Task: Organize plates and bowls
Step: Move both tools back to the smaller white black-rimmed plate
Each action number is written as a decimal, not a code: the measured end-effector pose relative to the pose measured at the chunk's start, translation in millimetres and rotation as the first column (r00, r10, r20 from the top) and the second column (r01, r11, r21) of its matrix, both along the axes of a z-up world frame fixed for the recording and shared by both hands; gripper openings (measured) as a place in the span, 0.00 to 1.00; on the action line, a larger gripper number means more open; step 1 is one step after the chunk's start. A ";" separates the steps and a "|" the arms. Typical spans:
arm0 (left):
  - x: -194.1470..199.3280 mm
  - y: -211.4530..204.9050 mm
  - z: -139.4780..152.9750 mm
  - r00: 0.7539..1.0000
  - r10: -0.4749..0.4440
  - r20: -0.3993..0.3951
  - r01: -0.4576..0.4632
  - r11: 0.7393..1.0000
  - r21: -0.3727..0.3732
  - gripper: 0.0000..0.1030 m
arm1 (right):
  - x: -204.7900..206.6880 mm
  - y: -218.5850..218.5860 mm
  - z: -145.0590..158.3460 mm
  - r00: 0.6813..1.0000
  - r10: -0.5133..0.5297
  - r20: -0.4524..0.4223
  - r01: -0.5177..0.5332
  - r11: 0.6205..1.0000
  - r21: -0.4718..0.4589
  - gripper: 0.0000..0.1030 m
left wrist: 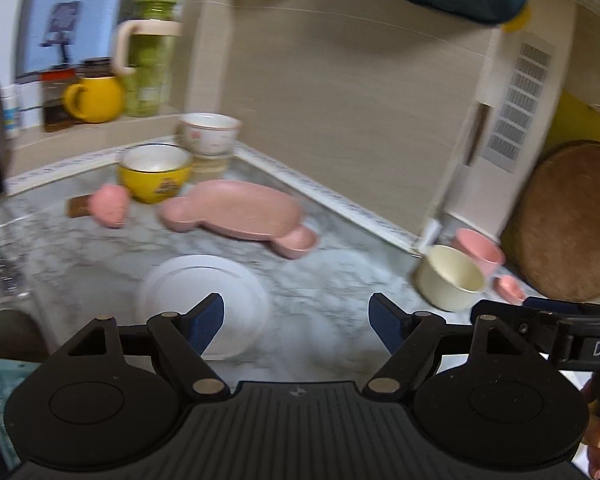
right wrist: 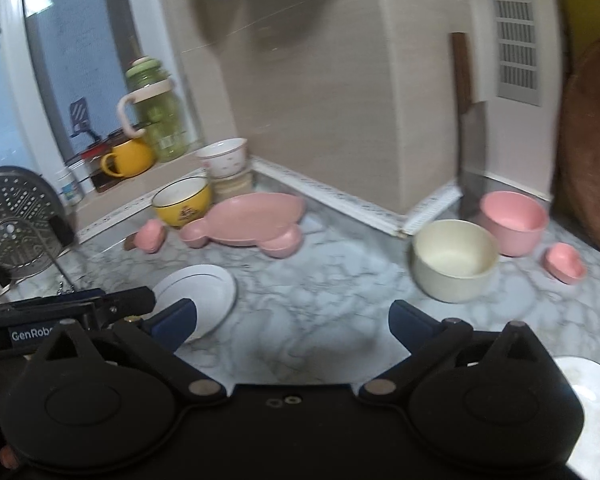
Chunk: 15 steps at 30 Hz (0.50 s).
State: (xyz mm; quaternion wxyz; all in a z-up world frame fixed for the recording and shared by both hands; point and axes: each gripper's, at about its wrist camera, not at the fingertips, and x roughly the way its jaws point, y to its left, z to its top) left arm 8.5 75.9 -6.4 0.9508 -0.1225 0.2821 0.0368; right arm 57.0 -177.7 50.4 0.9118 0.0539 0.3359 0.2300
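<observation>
Two black handheld grippers hover side by side above a grey-veined marble countertop point(right wrist: 300, 280), each seen from its own wrist camera. Blue-padded fingers point(left wrist: 210, 320) of the left gripper point(left wrist: 296, 316) stand wide apart with nothing between them; its left finger overlaps the view of a white plate point(left wrist: 204, 284) lying flat on the counter below. Jaws of the right gripper point(right wrist: 294, 320) are spread just as wide and are also empty.

Behind the white plate lies a pink divided plate point(right wrist: 248, 220) with rounded ear-shaped lobes. Just left of it sits a yellow bowl point(right wrist: 182, 202) with a white inside, and behind that a white patterned bowl point(right wrist: 224, 156) stacked on other dishes in the corner. A small pink item point(right wrist: 150, 236) rests left of the yellow bowl.

Off to the right, well apart from those, a cream bowl point(right wrist: 454, 260) stands just in front of a pink bowl point(right wrist: 514, 222), with a small pink dish point(right wrist: 564, 262) beside them. Another white plate point(right wrist: 596, 412) shows at the lower right edge of the right wrist view.

On the window ledge stand a yellow mug point(left wrist: 94, 98) and a green lidded bottle point(left wrist: 150, 56).
</observation>
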 end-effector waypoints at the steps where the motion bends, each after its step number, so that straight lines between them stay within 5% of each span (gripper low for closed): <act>1: -0.8 5.9 -0.9 1.000 0.017 -0.002 -0.017 1.000 0.000 0.80 | 2.2 5.2 -0.5 1.000 0.014 0.000 -0.014 1.000 0.001 1.00; 15: 29.3 67.5 -37.9 0.972 0.192 -0.137 -0.188 0.981 0.039 0.84 | 54.5 84.9 -33.2 0.989 0.141 -0.037 -0.144 0.985 -0.096 1.00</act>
